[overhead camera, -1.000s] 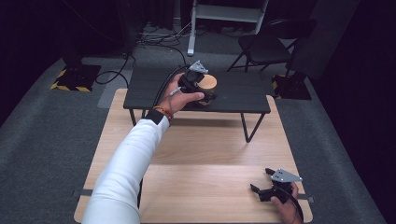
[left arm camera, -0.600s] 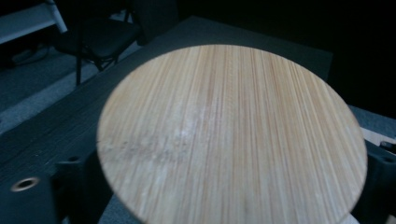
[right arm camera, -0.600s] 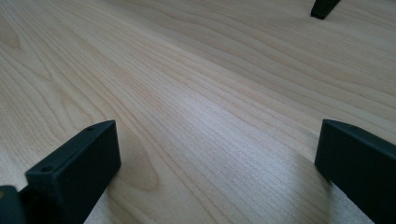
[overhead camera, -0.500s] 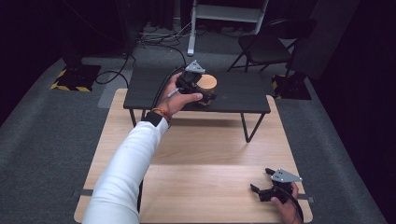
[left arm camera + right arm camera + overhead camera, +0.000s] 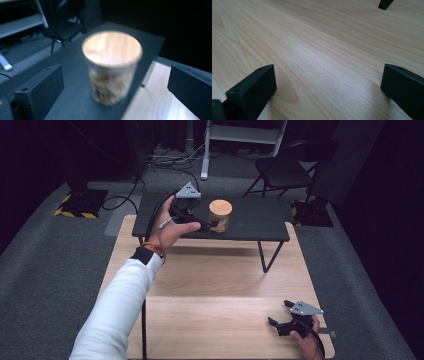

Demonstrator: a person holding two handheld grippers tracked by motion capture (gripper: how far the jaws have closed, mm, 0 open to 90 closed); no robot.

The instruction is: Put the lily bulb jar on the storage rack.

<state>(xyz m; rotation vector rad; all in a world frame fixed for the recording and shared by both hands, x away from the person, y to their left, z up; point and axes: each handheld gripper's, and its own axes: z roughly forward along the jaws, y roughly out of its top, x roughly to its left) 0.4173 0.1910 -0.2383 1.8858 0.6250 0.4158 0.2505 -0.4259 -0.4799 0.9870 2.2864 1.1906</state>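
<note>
— Dark room all round from where I sit: grey carpet, a folding chair (image 5: 285, 167) at the back, and a low black table (image 5: 250, 220) butted against the far edge of my light wooden desk (image 5: 210, 290). What do you want first?

— The left claw. What is it doing?

— My left gripper (image 5: 207, 224) is out over the black table, near its front edge, jaws spread wide apart. In the left gripper view the two black jaws stand either side of the jar (image 5: 112, 67) with a clear gap on both sides, touching nothing.

— And the jar itself?

— It stands upright on the black table, close to the front edge and roughly mid-length, long axis vertical. A round wooden lid (image 5: 112, 49) sits on top, facing up. The glass body holds something pale brown; the picture is blurred, so I cannot tell what.

— The other hand?

— My right gripper (image 5: 280, 316) rests low at the desk's near right corner, well apart from the jar. Its jaws are open too, with bare wood grain between them in the right gripper view, and a black table leg (image 5: 385, 4) at the top edge.
</note>
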